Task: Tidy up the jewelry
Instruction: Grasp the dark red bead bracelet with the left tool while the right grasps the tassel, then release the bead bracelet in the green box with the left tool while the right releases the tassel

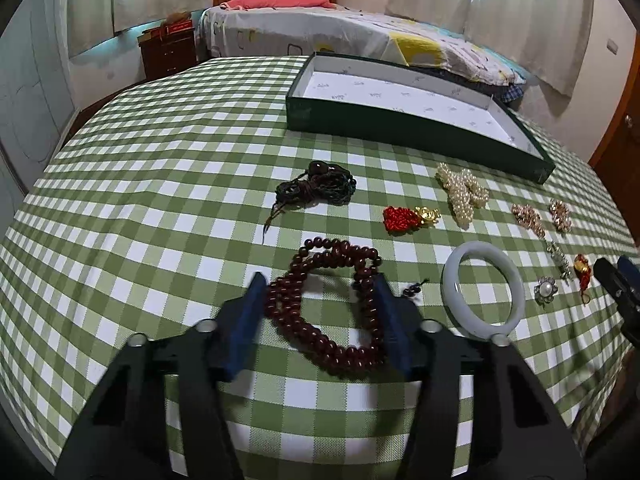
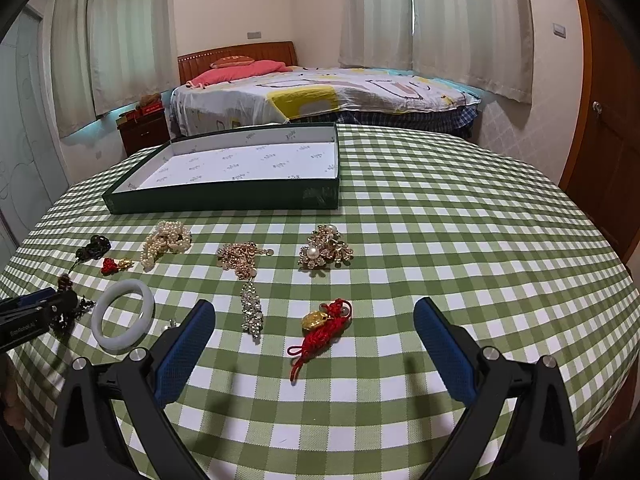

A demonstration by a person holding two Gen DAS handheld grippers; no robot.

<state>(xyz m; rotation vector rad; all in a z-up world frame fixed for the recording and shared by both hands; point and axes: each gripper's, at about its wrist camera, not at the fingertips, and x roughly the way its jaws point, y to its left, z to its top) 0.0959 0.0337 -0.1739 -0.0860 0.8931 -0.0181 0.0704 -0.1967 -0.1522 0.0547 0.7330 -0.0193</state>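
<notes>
My left gripper [image 1: 320,286] is open, its blue fingers on either side of a dark red bead bracelet [image 1: 332,300] lying on the green checked cloth. A white jade bangle [image 1: 484,288] lies to its right. My right gripper [image 2: 314,312] is open and empty above a red knot charm with a gold piece [image 2: 320,326]. The green box with a white lining [image 2: 240,168] stands empty at the back. A pearl strand [image 2: 166,242], gold chain [image 2: 240,258] and brooch cluster [image 2: 324,250] lie in front of the box.
A dark cord necklace [image 1: 320,188], a second red and gold charm [image 1: 408,218], a crystal strand [image 2: 251,310] and a small pearl brooch [image 1: 545,290] also lie on the cloth. A bed [image 2: 320,96] stands behind the table. A wooden door [image 2: 608,152] is at the right.
</notes>
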